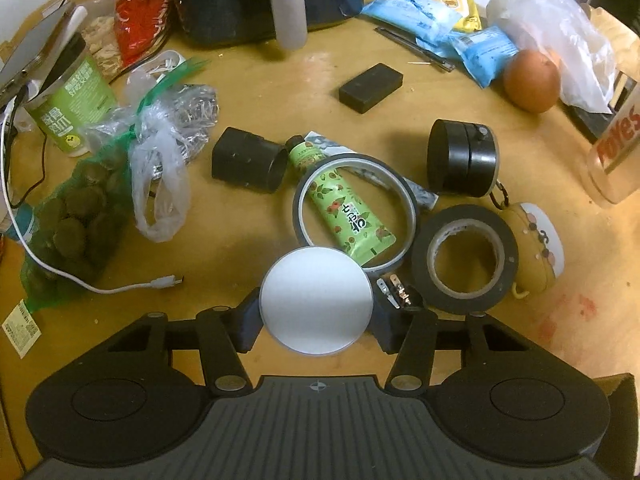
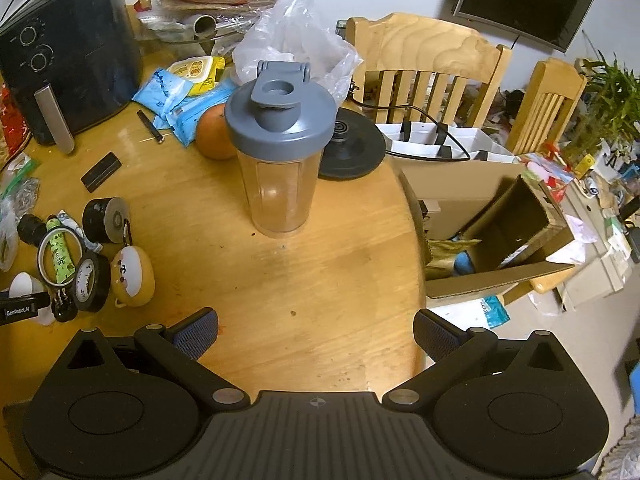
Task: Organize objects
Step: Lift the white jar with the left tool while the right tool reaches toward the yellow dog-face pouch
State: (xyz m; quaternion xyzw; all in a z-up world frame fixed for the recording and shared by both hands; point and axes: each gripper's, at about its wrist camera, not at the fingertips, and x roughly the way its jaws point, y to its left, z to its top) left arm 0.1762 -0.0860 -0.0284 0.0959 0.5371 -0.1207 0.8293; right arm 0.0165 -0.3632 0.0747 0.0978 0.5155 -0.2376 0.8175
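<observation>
Well, barely started: the left hand-held gripper (image 1: 316, 306) pinches a white round disc (image 1: 316, 300) above the surface's (image 2: 248, 280) near edge, the right hand-held gripper (image 2: 316, 334) gapes wide, empty, before the shaker bottle (image 2: 280, 152). Tape rolls (image 1: 466, 258), green tube (image 1: 344, 208) lie unsorted.

Tube (image 1: 344, 204) inside tape ring (image 1: 354, 210)

A lived-in home dining area: wooden chairs (image 2: 424, 60) at a round wooden counter (image 2: 320, 248), an air fryer (image 2: 68, 52) (far left), a wall-mounted TV (image 2: 528, 0), houseplants (image 2: 608, 100) far right.
</observation>
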